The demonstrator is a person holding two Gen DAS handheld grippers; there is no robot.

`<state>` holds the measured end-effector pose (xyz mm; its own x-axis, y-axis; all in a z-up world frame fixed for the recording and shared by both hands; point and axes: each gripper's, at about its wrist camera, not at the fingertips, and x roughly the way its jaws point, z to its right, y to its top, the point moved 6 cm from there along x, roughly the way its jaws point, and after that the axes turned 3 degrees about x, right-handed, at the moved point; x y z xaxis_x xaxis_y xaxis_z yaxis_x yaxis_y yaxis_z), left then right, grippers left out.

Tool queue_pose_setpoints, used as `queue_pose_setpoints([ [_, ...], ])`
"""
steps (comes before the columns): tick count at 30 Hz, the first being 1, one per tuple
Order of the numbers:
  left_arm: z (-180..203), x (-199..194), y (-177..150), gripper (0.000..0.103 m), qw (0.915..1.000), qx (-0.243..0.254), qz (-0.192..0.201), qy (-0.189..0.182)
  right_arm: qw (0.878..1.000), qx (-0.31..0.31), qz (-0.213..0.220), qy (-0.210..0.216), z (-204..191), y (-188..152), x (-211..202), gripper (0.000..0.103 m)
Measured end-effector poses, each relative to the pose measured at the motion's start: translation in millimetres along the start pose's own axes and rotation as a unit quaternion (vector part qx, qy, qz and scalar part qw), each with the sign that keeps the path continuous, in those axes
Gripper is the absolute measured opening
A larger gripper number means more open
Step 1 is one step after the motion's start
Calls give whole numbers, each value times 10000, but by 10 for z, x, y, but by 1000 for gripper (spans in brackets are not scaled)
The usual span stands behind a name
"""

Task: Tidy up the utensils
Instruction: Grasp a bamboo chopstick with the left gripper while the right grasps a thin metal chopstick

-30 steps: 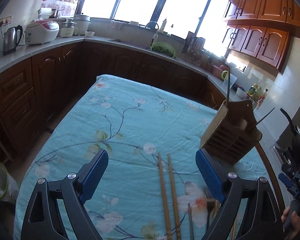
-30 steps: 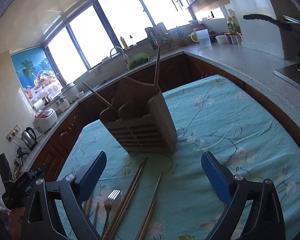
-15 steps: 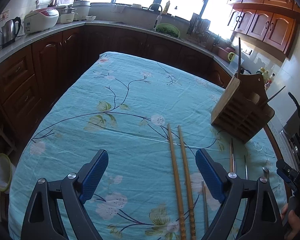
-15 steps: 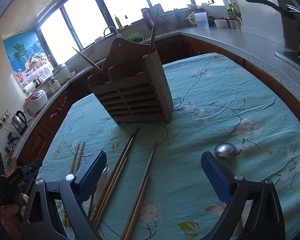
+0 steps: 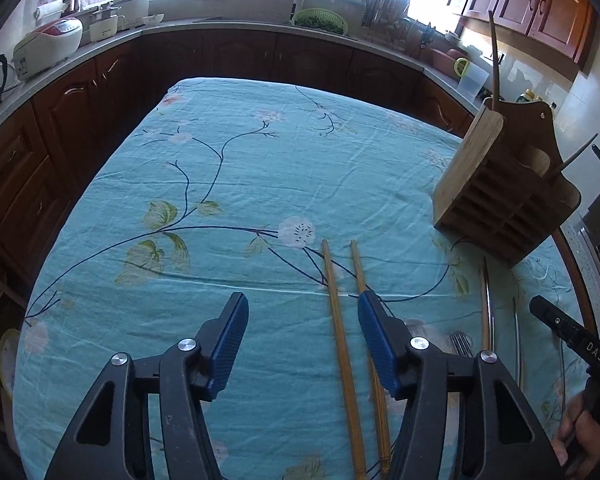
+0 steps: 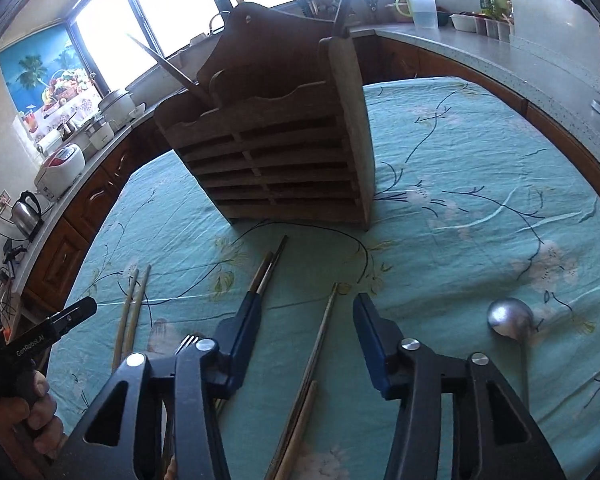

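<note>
- The wooden utensil holder stands upright on the floral tablecloth, slots up, so it looks like the place the loose pieces are meant to go. Two sticks already lean out of its top.
- Left gripper is angled down at the cloth well short of the holder. Its jaws are closing, about half apart, with nothing pinched. One bamboo chopstick lies between the pads, and its twin runs under the right pad.
- Right gripper is just in front of the holder and is narrowing too. A pale chopstick lies in the gap with no pad on it, so it isn't gripped yet.
- Count, right wrist view: two light chopsticks off to the left of the holder and two dark ones pointing at its base. There's at least one more pale stick near the frame's bottom.
- One fork peeks out behind the left finger, and one metal ladle lies to the right of the holder.
</note>
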<state>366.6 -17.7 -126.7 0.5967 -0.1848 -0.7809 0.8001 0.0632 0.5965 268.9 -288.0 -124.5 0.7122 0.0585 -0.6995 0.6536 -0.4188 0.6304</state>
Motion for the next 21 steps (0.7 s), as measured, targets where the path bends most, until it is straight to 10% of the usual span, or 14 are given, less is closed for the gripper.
queue_pose_setpoints([
  [21,332,652,193,23,9914,1164,-475,353,9954,-613,-455,-574,-247,157,535,12],
])
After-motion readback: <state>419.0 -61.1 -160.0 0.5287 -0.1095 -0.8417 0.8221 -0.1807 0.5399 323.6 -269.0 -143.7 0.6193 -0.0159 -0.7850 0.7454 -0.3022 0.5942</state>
